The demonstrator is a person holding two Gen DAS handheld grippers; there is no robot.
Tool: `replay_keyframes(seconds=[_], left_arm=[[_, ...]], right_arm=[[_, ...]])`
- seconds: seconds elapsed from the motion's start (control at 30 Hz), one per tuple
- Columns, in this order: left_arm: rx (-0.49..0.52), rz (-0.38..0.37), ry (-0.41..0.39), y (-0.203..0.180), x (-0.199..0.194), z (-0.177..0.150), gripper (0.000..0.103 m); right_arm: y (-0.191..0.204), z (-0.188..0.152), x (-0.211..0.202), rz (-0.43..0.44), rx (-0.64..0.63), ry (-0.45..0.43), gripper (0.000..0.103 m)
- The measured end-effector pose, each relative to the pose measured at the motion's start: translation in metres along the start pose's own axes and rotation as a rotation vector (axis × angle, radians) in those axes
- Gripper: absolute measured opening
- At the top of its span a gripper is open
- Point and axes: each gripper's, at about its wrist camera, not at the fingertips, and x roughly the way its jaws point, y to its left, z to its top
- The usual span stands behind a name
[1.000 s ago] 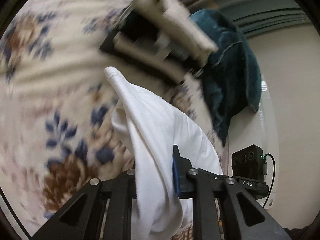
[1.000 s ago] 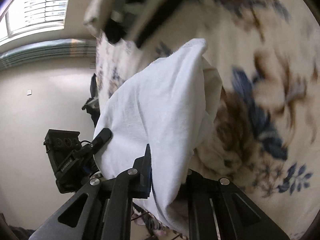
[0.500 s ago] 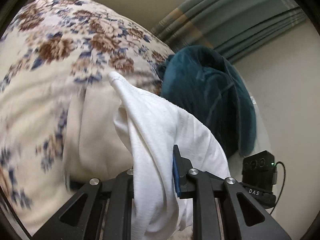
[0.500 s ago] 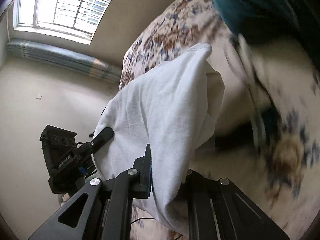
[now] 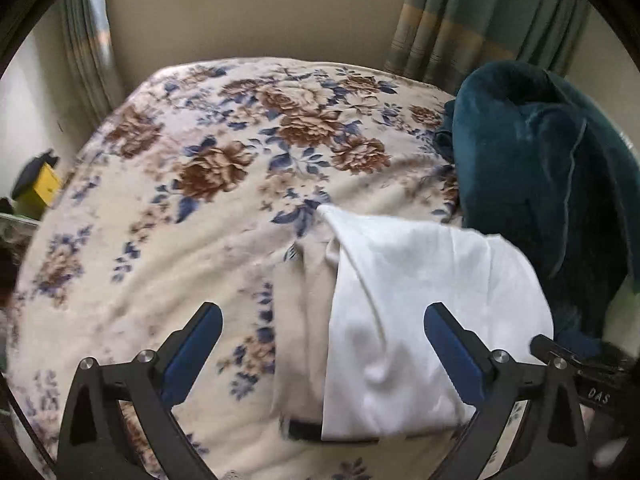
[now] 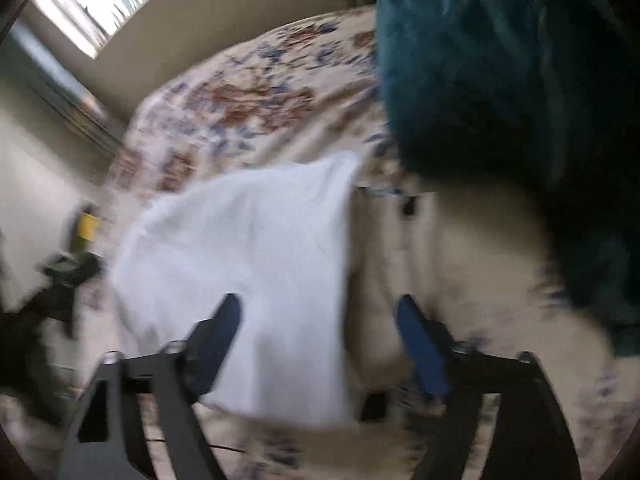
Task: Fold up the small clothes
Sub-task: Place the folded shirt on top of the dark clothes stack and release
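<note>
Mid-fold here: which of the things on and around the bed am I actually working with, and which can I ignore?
Part of the job:
- white garment, lying over a cream garment on the floral bedspread
- left gripper and right gripper, jaws opening, pads clear of the cloth

Just lying about:
- teal blanket, heaped at the bed's right side
- yellow box beside the bed
- curtains

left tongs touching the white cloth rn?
Apart. The left wrist view shows the left tongs opening, both blue pads standing clear of the white cloth, which lies on the flowered bedspread between them.
</note>
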Motion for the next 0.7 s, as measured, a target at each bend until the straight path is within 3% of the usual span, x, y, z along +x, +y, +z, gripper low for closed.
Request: replay_keyframes(seconds=[0.13, 0.33, 0.53, 0.7], left_arm=[[0.013, 0.087, 0.055, -0.007, -0.012, -0.030, 0.103], [0.007, 0.086, 0.073, -0.020, -0.050, -0.066, 0.103], [0.038, 0.102, 0.005, -0.032, -0.118, -0.079, 0.103], [0.070, 0.120, -0.077, -0.040, -0.197, -0.099, 0.103]], right_arm=[[0.013, -0.032, -0.032, -0.213, -0.059, -0.057, 0.102], [0.019, -0.070, -0.083, -0.335, -0.071, -0.115, 0.102], [0.033, -0.108, -0.180, -0.386, -0.093, -0.201, 0.102], [0.047, -0.142, -0.259, -0.379, -0.093, -0.274, 0.102]])
